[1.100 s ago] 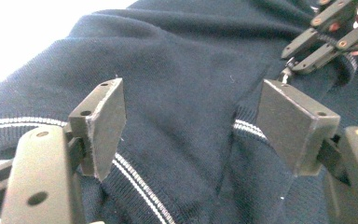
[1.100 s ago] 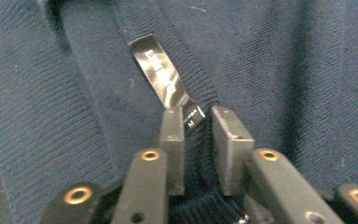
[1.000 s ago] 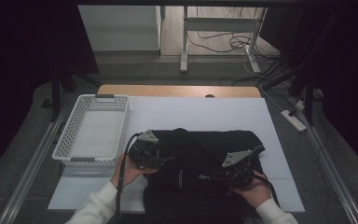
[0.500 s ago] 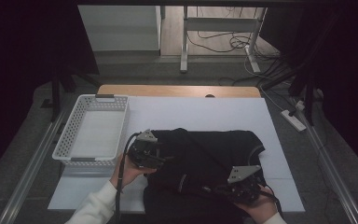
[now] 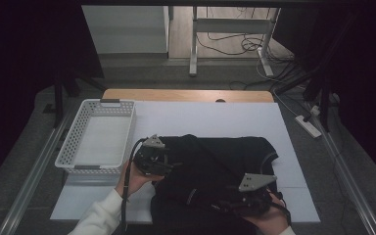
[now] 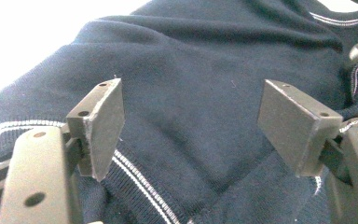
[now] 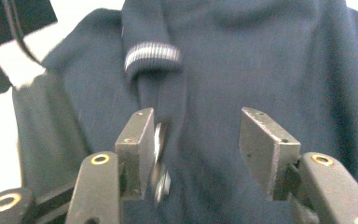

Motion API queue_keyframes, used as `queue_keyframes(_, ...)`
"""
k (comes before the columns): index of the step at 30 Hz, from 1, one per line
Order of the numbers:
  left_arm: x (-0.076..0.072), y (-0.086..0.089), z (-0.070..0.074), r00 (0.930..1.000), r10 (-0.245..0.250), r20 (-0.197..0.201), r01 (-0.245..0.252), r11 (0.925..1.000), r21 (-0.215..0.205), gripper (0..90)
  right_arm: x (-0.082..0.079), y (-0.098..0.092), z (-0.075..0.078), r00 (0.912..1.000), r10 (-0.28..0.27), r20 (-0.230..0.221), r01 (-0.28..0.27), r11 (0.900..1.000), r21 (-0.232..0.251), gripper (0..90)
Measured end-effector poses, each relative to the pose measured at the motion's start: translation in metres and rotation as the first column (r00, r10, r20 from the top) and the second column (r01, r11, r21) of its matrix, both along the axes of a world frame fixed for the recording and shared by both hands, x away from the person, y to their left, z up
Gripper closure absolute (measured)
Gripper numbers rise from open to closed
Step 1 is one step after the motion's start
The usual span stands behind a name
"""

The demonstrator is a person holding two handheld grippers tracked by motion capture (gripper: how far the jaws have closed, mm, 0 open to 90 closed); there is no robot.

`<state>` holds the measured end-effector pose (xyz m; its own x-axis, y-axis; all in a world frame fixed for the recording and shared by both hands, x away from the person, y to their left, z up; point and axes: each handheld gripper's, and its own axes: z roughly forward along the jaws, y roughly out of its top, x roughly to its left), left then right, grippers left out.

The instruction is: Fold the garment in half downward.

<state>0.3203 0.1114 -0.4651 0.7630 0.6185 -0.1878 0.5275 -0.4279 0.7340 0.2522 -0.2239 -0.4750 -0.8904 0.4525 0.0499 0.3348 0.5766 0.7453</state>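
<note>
A dark navy sweater (image 5: pixel 215 156) with thin white stripes lies spread on the white table cover (image 5: pixel 215 117). My left gripper (image 5: pixel 169 164) rests at the sweater's left edge. In the left gripper view it (image 6: pixel 191 126) is open above the knit (image 6: pixel 191 70), with nothing pinched. My right gripper (image 5: pixel 227 201) hovers over the sweater's near right part. Its jaws (image 7: pixel 196 144) have just been opening, and a fold of sleeve slips loose beside the left pad. The striped cuff (image 7: pixel 151 56) lies just ahead of them.
A white slotted basket (image 5: pixel 98 103) stands to the left of the sweater, beside my left hand. A strip of wooden tabletop (image 5: pixel 186 94) shows at the far edge. Beyond it are table legs and cables on the floor.
My right hand has drawn back toward the near table edge, and the sleeve now lies across the sweater. The left hand has stayed where it was.
</note>
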Motion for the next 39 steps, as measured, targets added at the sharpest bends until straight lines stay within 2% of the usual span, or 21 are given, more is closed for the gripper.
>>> queue_keyframes(4, 0.0, 0.0, 0.001, 1.0, 0.0, 0.003, 0.0, 1.0, -0.002, 23.7, 0.013, 0.021, 0.0, 0.9998, 0.017, 0.002, -0.017, 1.0, 0.02, 39.3)
queue_keyframes(7, 0.001, 0.002, 0.001, 1.0, 0.003, 0.002, -0.003, 1.0, -0.004, 23.6, 0.024, 0.041, -0.006, 0.9987, 0.044, -0.026, -0.043, 0.999, 0.018, 38.3)
queue_keyframes(8, 0.001, 0.002, 0.001, 1.0, 0.003, 0.002, -0.003, 1.0, -0.004, 23.7, 0.024, 0.041, -0.006, 0.9987, 0.044, -0.026, -0.043, 0.999, 0.018, 38.3)
queue_keyframes(9, 0.001, 0.003, 0.002, 1.0, 0.008, 0.003, -0.008, 0.9999, -0.007, 23.7, 0.031, 0.051, -0.013, 0.9971, 0.063, -0.042, -0.063, 0.998, 0.009, 38.3)
queue_keyframes(11, 0.001, 0.003, 0.002, 1.0, 0.009, 0.004, -0.009, 0.9999, -0.008, 23.7, 0.035, 0.056, -0.017, 0.9961, 0.067, -0.058, -0.066, 0.998, 0.01, 38.4)
queue_keyframes(12, 0.001, 0.004, 0.003, 0.9999, 0.011, 0.006, -0.011, 0.9999, -0.009, 23.6, 0.04, 0.065, -0.023, 0.9939, 0.065, -0.088, -0.064, 0.998, 0.013, 38.7)
queue_keyframes(17, 0.001, 0.004, 0.004, 0.9998, 0.013, 0.012, -0.013, 0.9999, -0.007, 23.6, 0.046, 0.083, -0.031, 0.9889, 0.086, -0.121, -0.087, 0.996, -0.005, 39.2)
queue_keyframes(24, 0.001, 0.005, 0.004, 0.9998, 0.015, 0.014, -0.015, 0.9999, -0.005, 23.5, 0.04, 0.089, -0.041, 0.9768, 0.123, -0.175, -0.131, 0.991, -0.038, 47.5)
queue_keyframes(26, 0.001, 0.005, 0.004, 0.9998, 0.015, 0.016, -0.015, 0.9999, -0.004, 23.4, 0.038, 0.09, -0.043, 0.9753, 0.134, -0.176, -0.142, 0.989, -0.039, 55.6)
queue_keyframes(27, 0.001, 0.005, 0.004, 0.9998, 0.015, 0.016, -0.015, 0.9999, -0.004, 23.4, 0.038, 0.09, -0.042, 0.9734, 0.14, -0.181, -0.149, 0.988, -0.035, 63.3)
queue_keyframes(29, 0.001, 0.006, 0.005, 0.9997, 0.019, 0.016, -0.019, 0.9998, -0.007, 23.4, 0.036, 0.09, -0.041, 0.9647, 0.166, -0.205, -0.175, 0.984, -0.027, 75.9)
queue_keyframes(30, 0.001, 0.006, 0.005, 0.9997, 0.019, 0.017, -0.019, 0.9998, -0.007, 23.4, 0.035, 0.09, -0.041, 0.9641, 0.179, -0.196, -0.188, 0.982, -0.026, 78.3)
queue_keyframes(32, 0.002, 0.006, 0.005, 0.9996, 0.02, 0.018, -0.02, 0.9998, -0.006, 23.4, 0.029, 0.091, -0.039, 0.9645, 0.201, -0.171, -0.21, 0.977, -0.035, 79.3)
queue_keyframes(34, 0.002, 0.006, 0.005, 0.9996, 0.021, 0.019, -0.021, 0.9998, -0.006, 23.4, 0.023, 0.092, -0.036, 0.9596, 0.232, -0.159, -0.239, 0.971, -0.026, 79.5)
queue_keyframes(37, 0.002, 0.006, 0.006, 0.9995, 0.021, 0.024, -0.02, 0.9998, -0.009, 23.4, 0.01, 0.092, -0.032, 0.9459, 0.283, -0.159, -0.288, 0.958, -0.007, 79.7)
queue_keyframes(39, 0.002, 0.005, 0.007, 0.9995, 0.018, 0.026, -0.018, 0.9998, -0.006, 23.4, 0.001, 0.093, -0.031, 0.9386, 0.31, -0.152, -0.316, 0.949, -0.018, 79.6)
